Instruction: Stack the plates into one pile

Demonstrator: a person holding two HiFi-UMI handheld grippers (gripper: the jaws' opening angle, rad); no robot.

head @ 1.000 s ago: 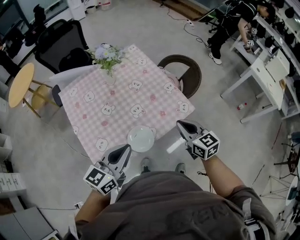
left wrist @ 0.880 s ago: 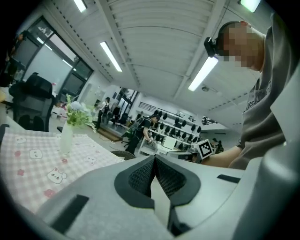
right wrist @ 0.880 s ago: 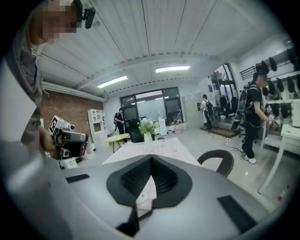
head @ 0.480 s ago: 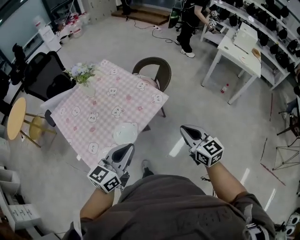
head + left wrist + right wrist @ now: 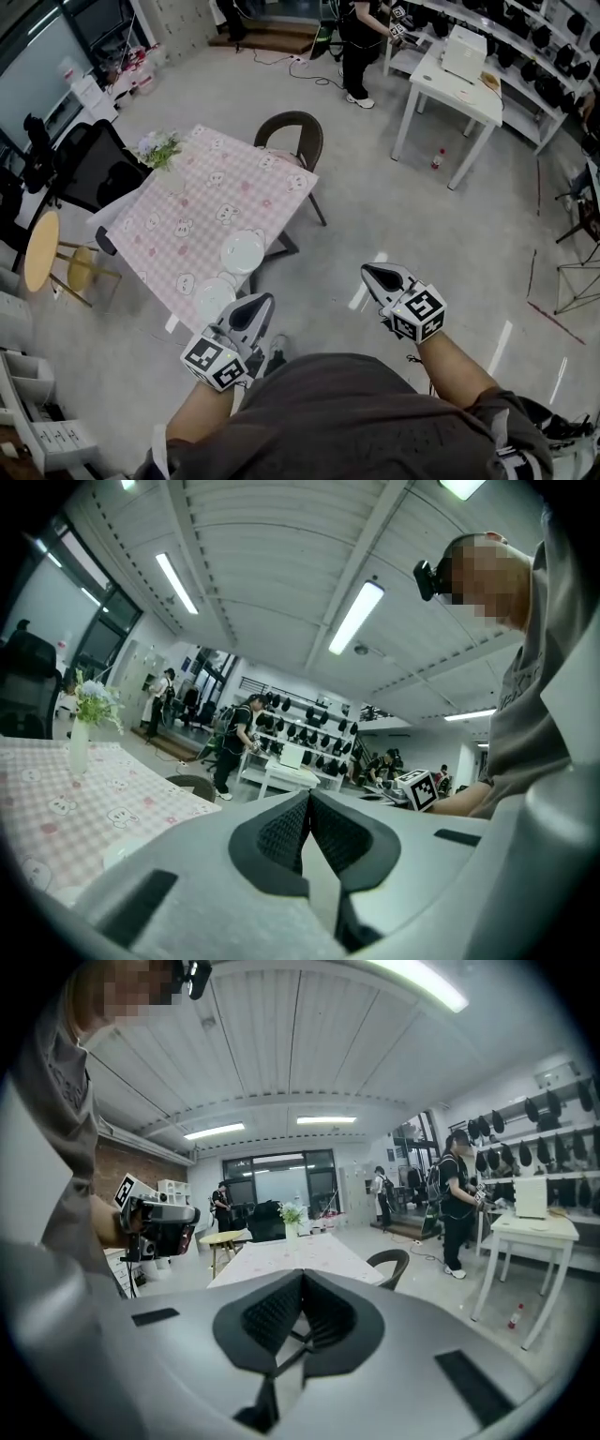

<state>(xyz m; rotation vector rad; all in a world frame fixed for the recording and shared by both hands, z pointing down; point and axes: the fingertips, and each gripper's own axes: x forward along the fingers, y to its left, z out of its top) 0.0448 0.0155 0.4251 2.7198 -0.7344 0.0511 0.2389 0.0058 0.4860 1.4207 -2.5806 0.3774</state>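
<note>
left gripper (image 5: 260,303): jaws pressed together with nothing in them. In its own view the pads meet at the tip and there's only room behind.
right gripper (image 5: 376,275): same deal, jaws closed and empty. It sits lower middle-right in the head view, over bare floor (image 5: 422,216).
near plate (image 5: 215,298): white, lying flat on the pink checked table (image 5: 187,216) by the edge closest to the person. In the head view it's just up and left of the left gripper's tip.
far plate (image 5: 243,251): also white and flat, a bit further up the frame along that same edge. It's close to the near plate but beside it, not on it.
which way: both plates lie up-left of both grippers, and the table fills the left-centre of the frame.
nearer hand: the left one, by a lot. The right gripper is well apart from the table, out across open floor.
axis: the plates are round, so there's no long side to line up with. What counts is that the pair runs diagonally, lower left to upper right, along the table edge.
poor bit: the left gripper view has a pale blob low on the left at the table's edge. It's probably a plate rim, but I can't swear to it.
my read: the stacking isn't done. The jaws have to open first, and I'd guess the left side takes a rim.
background: brown chair (image 5: 291,131) at the table's far side, and a vase of flowers (image 5: 157,148) on its upper-left corner.
</note>
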